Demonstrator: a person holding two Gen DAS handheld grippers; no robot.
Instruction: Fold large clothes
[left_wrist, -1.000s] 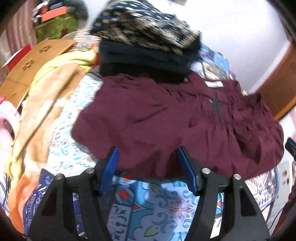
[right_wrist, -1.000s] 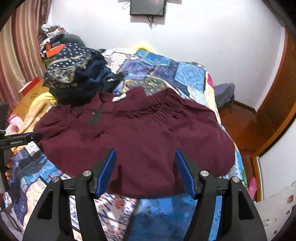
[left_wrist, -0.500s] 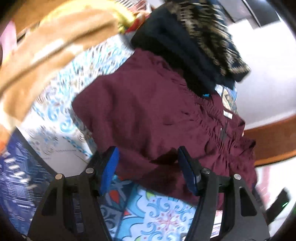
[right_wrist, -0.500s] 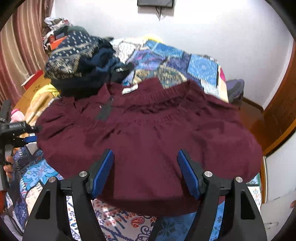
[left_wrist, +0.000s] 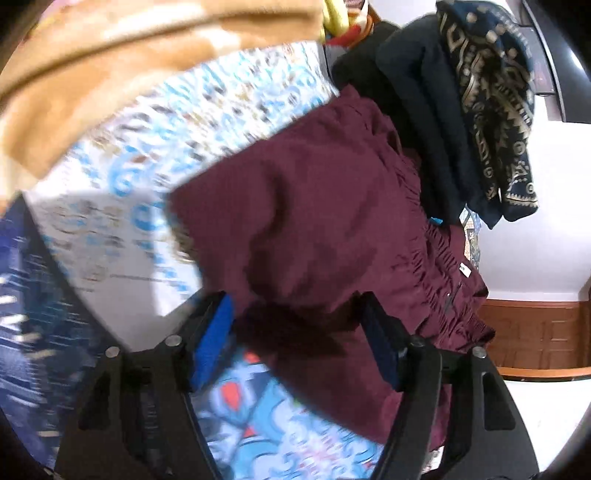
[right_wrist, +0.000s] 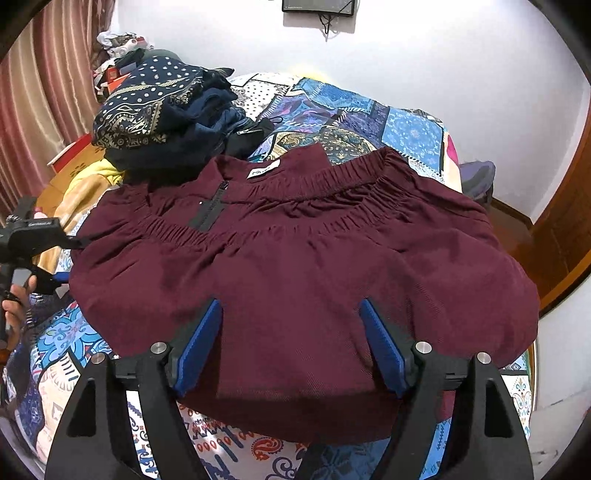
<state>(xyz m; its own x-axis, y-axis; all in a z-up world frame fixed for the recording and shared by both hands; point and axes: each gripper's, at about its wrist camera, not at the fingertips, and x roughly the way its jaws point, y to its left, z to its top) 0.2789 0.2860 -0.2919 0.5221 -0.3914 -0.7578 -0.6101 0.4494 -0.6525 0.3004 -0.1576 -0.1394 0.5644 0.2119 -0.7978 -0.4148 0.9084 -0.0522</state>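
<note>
Right gripper (right_wrist: 290, 343) poised over near hem of maroon garment (right_wrist: 295, 266), jaws opening, cloth lying beneath them, nothing pinched. Left gripper (left_wrist: 299, 343) at garment's side edge, jaws also opening, fabric between them but not clamped. Garment lies spread across patchwork bed cover (right_wrist: 369, 118) toward its near edge, elastic waistband facing far side, folded once at most by the look of it. Further folds remain. Stack of dark clothes (right_wrist: 166, 110) sits at far-left corner.
</note>
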